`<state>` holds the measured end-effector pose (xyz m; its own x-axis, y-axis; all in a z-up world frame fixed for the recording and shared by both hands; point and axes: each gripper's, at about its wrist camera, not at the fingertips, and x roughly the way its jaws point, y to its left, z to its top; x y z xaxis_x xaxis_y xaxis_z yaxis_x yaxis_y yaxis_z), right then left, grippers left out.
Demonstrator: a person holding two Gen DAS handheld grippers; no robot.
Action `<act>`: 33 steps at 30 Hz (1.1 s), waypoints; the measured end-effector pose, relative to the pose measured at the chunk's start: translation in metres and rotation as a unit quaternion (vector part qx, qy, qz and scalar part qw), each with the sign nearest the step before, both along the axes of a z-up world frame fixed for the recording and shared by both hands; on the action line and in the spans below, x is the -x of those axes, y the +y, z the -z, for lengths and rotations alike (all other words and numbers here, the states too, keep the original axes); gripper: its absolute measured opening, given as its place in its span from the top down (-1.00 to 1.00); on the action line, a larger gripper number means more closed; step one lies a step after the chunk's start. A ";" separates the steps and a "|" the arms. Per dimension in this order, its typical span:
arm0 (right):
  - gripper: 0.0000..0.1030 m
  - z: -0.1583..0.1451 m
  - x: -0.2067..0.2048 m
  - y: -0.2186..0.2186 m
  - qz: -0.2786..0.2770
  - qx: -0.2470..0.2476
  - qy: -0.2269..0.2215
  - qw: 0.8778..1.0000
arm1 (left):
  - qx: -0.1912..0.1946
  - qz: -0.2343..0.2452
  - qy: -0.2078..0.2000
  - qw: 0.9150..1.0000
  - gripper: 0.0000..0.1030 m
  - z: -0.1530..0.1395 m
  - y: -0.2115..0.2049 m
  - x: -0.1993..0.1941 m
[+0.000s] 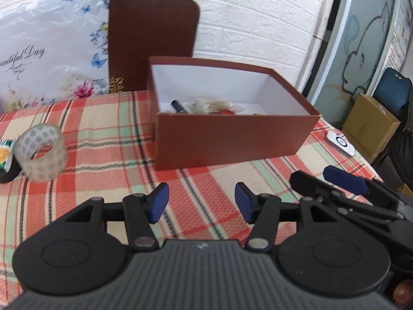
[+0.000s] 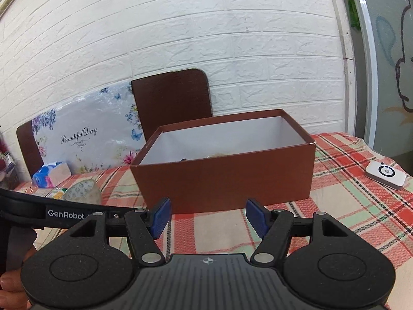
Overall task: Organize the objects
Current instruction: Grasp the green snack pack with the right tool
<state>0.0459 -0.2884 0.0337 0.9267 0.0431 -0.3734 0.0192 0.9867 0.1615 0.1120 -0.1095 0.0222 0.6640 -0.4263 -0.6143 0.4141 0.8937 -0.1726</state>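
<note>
A brown open box (image 1: pixel 232 139) (image 2: pixel 224 178) with a white inside stands on the plaid tablecloth (image 1: pixel 103 134). Inside it lie a black marker (image 1: pixel 179 106), a clear bag of pale stuff (image 1: pixel 214 104) and something red. A roll of clear tape (image 1: pixel 41 152) (image 2: pixel 82 192) sits to the left, beside a small green and yellow pack (image 1: pixel 5 155). My left gripper (image 1: pixel 201 202) is open over the cloth in front of the box, nothing between its pads. My right gripper (image 2: pixel 207 217) (image 1: pixel 335 183) is open too, empty, just right of the left one.
A white device with a round button (image 1: pixel 340 143) (image 2: pixel 384 175) lies on the cloth to the right. A brown lid (image 1: pixel 152 41) and a flowered board (image 1: pixel 46 54) lean on the brick wall. A tissue pack (image 2: pixel 50 174) sits at the far left. A cardboard carton (image 1: pixel 369 124) stands beyond the table's right edge.
</note>
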 end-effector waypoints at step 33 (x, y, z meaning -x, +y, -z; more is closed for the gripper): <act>-0.35 0.019 -0.144 0.281 -0.341 0.212 -0.006 0.916 | 0.070 -0.348 -0.061 0.933 -0.20 0.090 0.311 -0.032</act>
